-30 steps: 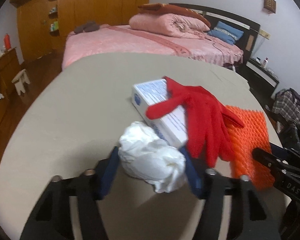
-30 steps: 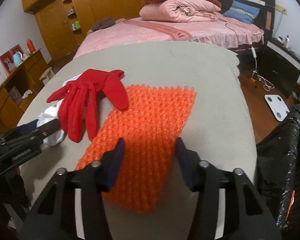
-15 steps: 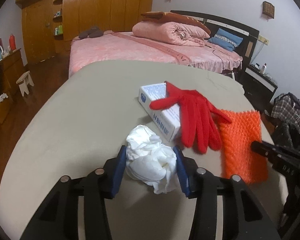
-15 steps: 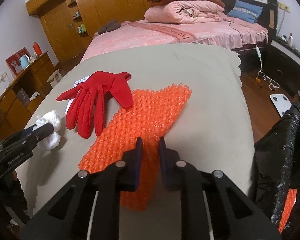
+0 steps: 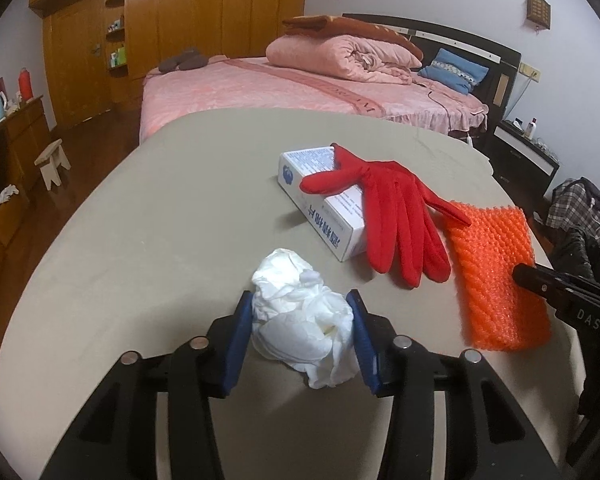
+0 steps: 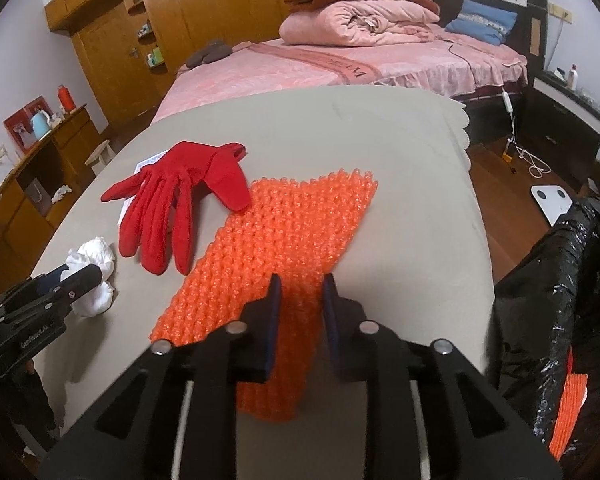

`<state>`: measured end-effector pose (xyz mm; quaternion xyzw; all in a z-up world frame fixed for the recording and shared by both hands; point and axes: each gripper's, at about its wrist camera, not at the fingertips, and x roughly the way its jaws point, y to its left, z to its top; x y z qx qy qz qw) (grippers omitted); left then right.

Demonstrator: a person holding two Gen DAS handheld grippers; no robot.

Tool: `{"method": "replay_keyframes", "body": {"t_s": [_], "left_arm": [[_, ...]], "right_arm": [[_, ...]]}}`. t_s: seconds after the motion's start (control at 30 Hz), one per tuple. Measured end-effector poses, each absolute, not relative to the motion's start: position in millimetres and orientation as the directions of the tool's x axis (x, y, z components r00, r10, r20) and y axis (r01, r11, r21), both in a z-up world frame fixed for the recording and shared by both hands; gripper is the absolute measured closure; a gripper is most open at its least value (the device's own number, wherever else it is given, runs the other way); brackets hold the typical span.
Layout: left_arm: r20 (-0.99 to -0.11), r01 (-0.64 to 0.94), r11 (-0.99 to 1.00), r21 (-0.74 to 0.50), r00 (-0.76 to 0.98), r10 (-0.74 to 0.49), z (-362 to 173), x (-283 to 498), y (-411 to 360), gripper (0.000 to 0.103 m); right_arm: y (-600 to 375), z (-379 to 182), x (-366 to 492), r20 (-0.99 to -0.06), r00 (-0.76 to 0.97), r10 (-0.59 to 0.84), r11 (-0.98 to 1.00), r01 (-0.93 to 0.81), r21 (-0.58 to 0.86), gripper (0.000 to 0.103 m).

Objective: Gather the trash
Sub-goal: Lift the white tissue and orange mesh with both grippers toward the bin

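My left gripper is shut on a crumpled white tissue wad resting on the grey table. My right gripper is shut on the near end of an orange bubble-wrap sheet lying on the table. The sheet also shows in the left wrist view, with the right gripper's tip on it. The tissue wad shows in the right wrist view at the left.
A red glove lies across a white and blue box mid-table. A black trash bag stands at the table's right, with an orange scrap inside. A pink bed stands behind the table.
Both grippers closed: the left onto the tissue wad, the right onto the orange sheet's near end. Both views pulled back a little.
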<state>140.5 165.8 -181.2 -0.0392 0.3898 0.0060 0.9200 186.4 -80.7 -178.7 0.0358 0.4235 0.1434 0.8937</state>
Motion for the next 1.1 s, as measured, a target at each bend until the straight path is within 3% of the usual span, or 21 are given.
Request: {"method": "replay_keyframes", "body": {"t_s": [0.07, 0.13, 0.3, 0.4, 1.1], "left_arm": [[-0.718, -0.042, 0.997, -0.066, 0.695, -0.018, -182, 140, 166, 0.056], [-0.718, -0.042, 0.997, -0.067, 0.696, -0.019, -183, 140, 166, 0.056], [-0.713, -0.046, 0.997, -0.067, 0.701, -0.016, -181, 139, 166, 0.056], [-0.707, -0.044, 0.997, -0.071, 0.707, -0.019, -178, 136, 163, 0.056], [-0.647, -0.012, 0.998, -0.064, 0.761, -0.032, -133, 115, 134, 0.056]], "right_arm": [[-82, -181, 189, -0.753, 0.597, 0.278, 0.96, -0.209, 0.188, 0.06], [-83, -183, 191, -0.756, 0.59, 0.283, 0.958, -0.206, 0.198, 0.06], [-79, -182, 190, -0.753, 0.578, 0.315, 0.947, -0.245, 0.208, 0.084], [-78, -177, 189, -0.747, 0.576, 0.33, 0.942, -0.255, 0.22, 0.09], [-96, -132, 161, -0.681, 0.641, 0.355, 0.934, -0.272, 0.232, 0.09]]}}
